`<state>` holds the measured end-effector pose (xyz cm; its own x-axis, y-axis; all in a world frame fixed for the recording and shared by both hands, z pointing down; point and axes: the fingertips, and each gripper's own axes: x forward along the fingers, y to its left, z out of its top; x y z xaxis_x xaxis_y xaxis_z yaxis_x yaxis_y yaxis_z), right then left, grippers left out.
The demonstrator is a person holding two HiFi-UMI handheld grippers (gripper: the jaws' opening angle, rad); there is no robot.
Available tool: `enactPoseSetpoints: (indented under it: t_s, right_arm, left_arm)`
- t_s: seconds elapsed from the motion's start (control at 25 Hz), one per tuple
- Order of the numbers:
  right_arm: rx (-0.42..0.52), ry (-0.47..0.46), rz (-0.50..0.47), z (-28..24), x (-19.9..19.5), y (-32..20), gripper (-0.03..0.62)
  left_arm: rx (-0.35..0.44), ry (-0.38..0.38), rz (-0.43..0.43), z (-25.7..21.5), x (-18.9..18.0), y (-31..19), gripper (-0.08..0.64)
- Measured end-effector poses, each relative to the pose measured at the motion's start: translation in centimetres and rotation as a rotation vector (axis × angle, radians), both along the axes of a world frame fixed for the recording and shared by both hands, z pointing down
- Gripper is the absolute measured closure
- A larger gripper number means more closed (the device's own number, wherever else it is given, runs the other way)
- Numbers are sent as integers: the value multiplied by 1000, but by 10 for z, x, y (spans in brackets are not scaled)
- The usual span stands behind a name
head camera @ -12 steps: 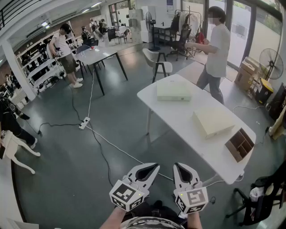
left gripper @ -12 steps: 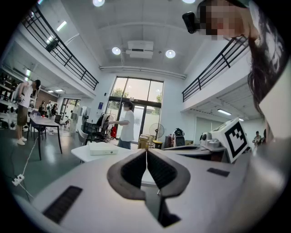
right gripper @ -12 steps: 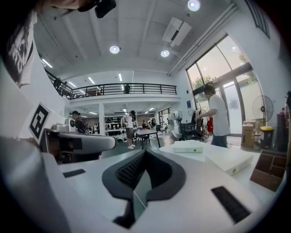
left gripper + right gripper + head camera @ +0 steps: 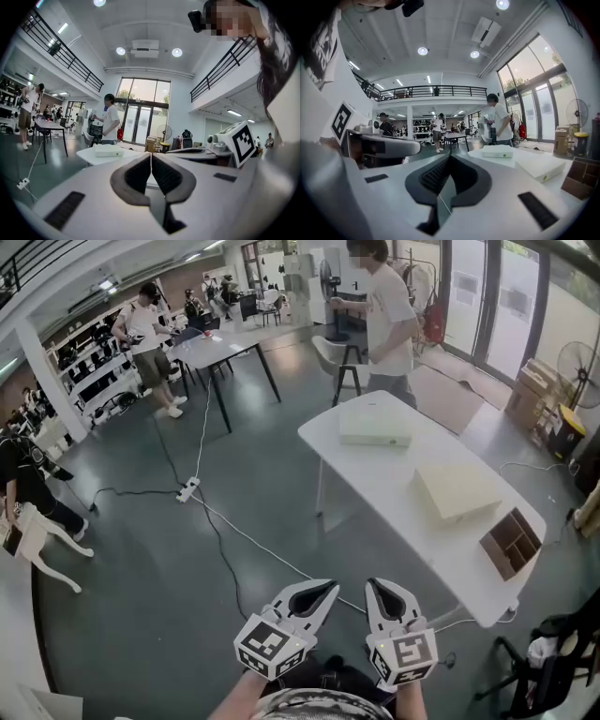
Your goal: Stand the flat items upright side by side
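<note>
In the head view the left gripper (image 4: pixel 315 596) and right gripper (image 4: pixel 382 596) hang low and side by side in front of the person, well short of the white worktop (image 4: pixel 375 486). Both have their jaws together with nothing in them. Two boxes lie flat and apart on the worktop, the far box (image 4: pixel 374 425) and the near box (image 4: pixel 457 489). A brown divided rack (image 4: pixel 511 543) sits at the near right end, just beside the near box, and a bystander (image 4: pixel 386 320) stands at the far end. In the left gripper view the left gripper (image 4: pixel 151 161) has its jaws meeting tip to tip, empty, with the far box (image 4: pixel 108 150) lying flat beyond. In the right gripper view the right gripper (image 4: pixel 449 161) is likewise closed on nothing; the far box (image 4: pixel 497 151) and near box (image 4: pixel 539 166) lie flat, with the rack (image 4: pixel 581 180) at the right edge. Nothing stands upright yet, so the step in hand looks like the approach. The next move likely calls for closing in on the worktop, parting the jaws, gripping a box by one edge and tipping it up while the other gripper steadies it.
</note>
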<state>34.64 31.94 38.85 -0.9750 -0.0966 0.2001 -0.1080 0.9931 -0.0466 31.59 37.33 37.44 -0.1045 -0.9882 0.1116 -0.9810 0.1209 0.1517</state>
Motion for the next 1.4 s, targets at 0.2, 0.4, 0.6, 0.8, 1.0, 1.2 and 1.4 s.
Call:
enactPoseSetpoints:
  t_s: [0.2, 0.4, 0.6, 0.8, 1.0, 1.2, 1.4]
  right_arm:
    - [-43, -5, -31, 10, -1, 2, 594]
    - [-67, 13, -55, 19, -10, 3, 594]
    - [-93, 15, -61, 23, -24, -8, 594]
    - [-102, 20, -44, 27, -57, -34, 594]
    - [-102, 24, -26, 32, -111, -64, 594]
    - [-104, 38, 8, 29, -178, -93, 594]
    - [-121, 41, 53, 27, -246, -118, 594]
  left_arm:
    - [-15, 5, -21, 7, 0, 2, 546]
    - [-40, 15, -38, 13, -5, 3, 546]
    - [-51, 28, -54, 17, -23, -7, 546]
    - [-54, 37, -57, 22, -60, -25, 546]
    - [-57, 38, -33, 30, -115, -56, 546]
    - [-52, 23, 17, 23, -185, -95, 546]
    - [-51, 27, 51, 20, -259, -119, 546]
